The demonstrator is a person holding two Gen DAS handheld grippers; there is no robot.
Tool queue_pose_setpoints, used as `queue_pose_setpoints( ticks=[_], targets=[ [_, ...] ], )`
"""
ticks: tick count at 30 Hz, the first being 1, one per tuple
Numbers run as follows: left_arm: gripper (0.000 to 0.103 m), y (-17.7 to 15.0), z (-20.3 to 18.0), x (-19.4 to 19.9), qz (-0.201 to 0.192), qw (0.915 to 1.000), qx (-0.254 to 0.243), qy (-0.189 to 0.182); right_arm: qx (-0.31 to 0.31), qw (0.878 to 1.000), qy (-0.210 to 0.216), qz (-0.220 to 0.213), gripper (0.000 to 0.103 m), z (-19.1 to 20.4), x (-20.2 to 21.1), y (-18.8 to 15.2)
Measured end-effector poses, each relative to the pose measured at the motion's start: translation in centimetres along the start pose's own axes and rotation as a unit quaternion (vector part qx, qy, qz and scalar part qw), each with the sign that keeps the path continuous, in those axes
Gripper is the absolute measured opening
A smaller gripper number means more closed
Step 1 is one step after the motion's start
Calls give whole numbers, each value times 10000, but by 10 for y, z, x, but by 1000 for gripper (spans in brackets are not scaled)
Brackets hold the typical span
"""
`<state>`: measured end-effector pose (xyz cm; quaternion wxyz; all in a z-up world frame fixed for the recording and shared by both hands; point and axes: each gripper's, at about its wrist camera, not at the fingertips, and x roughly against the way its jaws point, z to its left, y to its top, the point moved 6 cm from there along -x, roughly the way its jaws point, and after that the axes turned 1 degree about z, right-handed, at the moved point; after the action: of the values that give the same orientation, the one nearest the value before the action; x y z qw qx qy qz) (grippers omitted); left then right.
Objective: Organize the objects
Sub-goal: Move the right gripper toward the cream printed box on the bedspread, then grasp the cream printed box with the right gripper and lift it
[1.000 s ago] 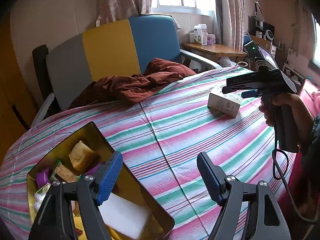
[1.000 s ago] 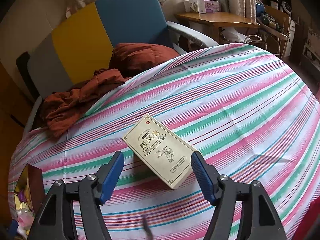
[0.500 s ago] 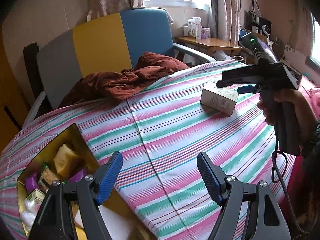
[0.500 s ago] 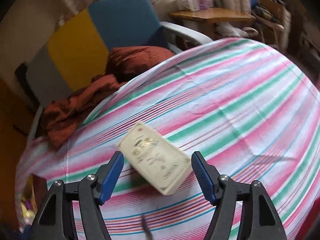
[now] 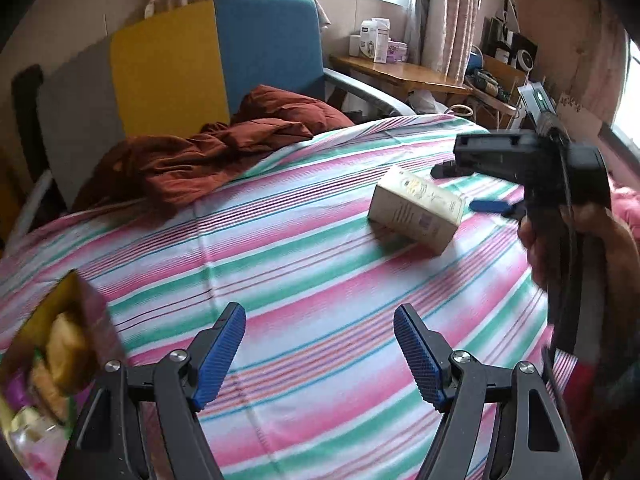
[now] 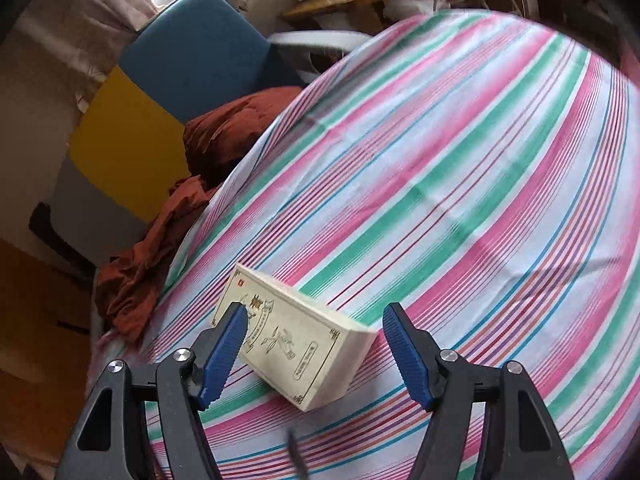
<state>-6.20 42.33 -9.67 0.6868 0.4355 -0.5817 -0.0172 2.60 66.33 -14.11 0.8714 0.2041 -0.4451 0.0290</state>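
My right gripper (image 6: 312, 354) hangs open astride the cream box (image 6: 298, 346) on the striped sheet (image 6: 460, 168), pads clear; left gripper (image 5: 320, 352) open, empty.

1. The left gripper (image 5: 320, 344) has black plastic arms with triangular cut-outs.
2. Each arm carries a blue ribbed pad (image 5: 416, 356) and two silver screws at the pivots.
3. The right gripper (image 6: 312, 344) is built alike: black arms, blue ribbed pads (image 6: 222, 354), silver screws.
4. Seen from the left wrist, it has a black pistol-style body, a blue lever and a small green light on top.
5. A black cable runs down past the hand (image 5: 580, 248) on its handle.
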Motion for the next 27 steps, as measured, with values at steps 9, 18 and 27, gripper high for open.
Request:
queue_pose_setpoints(
  ticks=[9, 18, 27],
  targets=[
    [80, 55, -11, -49, -52, 9991, 78, -413, -1114, 9921, 465, 355, 71, -28, -8, -6],
    [80, 100, -17, -102, 87, 9956, 517, -782, -1220, 9920, 220, 238, 72, -35, -9, -5],
    [80, 113, -24, -146, 484, 9842, 1037, -1352, -631, 9965, 248, 483, 72, -14, -15, -14]
  ],
)
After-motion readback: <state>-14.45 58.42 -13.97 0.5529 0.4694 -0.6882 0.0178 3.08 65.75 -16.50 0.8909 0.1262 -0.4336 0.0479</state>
